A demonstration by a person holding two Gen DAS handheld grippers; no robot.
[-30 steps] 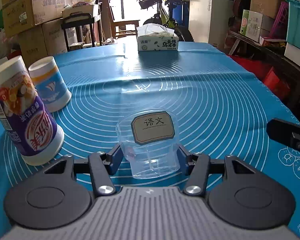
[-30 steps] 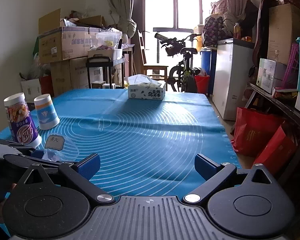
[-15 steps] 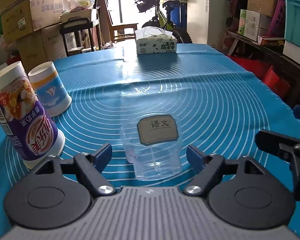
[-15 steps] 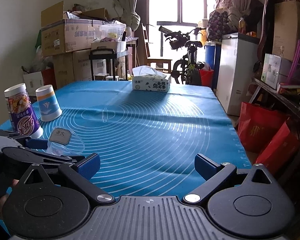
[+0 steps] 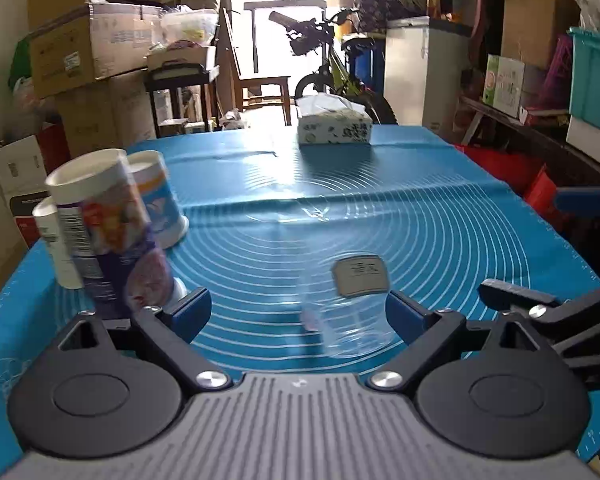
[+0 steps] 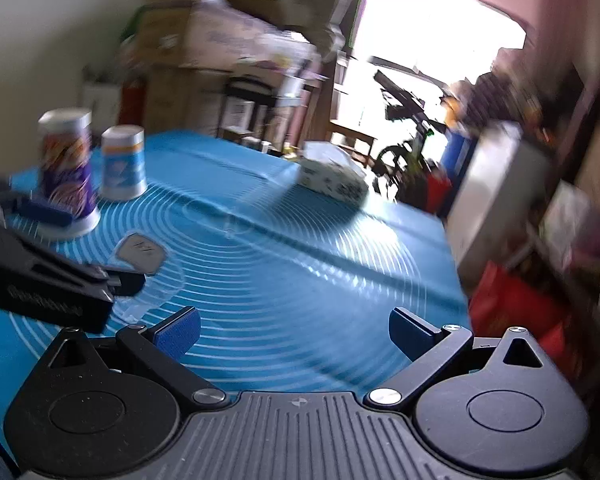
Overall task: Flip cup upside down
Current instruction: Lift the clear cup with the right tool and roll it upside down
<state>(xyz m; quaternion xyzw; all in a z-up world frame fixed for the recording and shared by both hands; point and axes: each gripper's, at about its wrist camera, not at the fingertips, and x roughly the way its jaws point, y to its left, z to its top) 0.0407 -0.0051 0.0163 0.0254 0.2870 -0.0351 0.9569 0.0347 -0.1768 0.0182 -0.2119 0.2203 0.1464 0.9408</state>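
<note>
A clear plastic cup (image 5: pixel 352 304) with a grey label stands on the blue mat (image 5: pixel 440 220), wider end down. My left gripper (image 5: pixel 298 312) is open; the cup sits free just inside its right fingertip (image 5: pixel 404 316). In the blurred right wrist view the cup (image 6: pixel 148 268) is low on the left, partly behind the left gripper's black finger. My right gripper (image 6: pixel 294 330) is open and empty, to the right of the cup.
A purple-and-white paper cup (image 5: pixel 108 240) and a blue-and-white cup (image 5: pixel 156 200) stand inverted at the left, close to my left fingertip. A tissue box (image 5: pixel 334 126) sits at the mat's far end. Boxes, a bicycle and shelves surround the table.
My left gripper has opened off the clear cup and shifted left and back, leaving the cup standing on the mat. My right gripper has swung and tilted, blurring its view.
</note>
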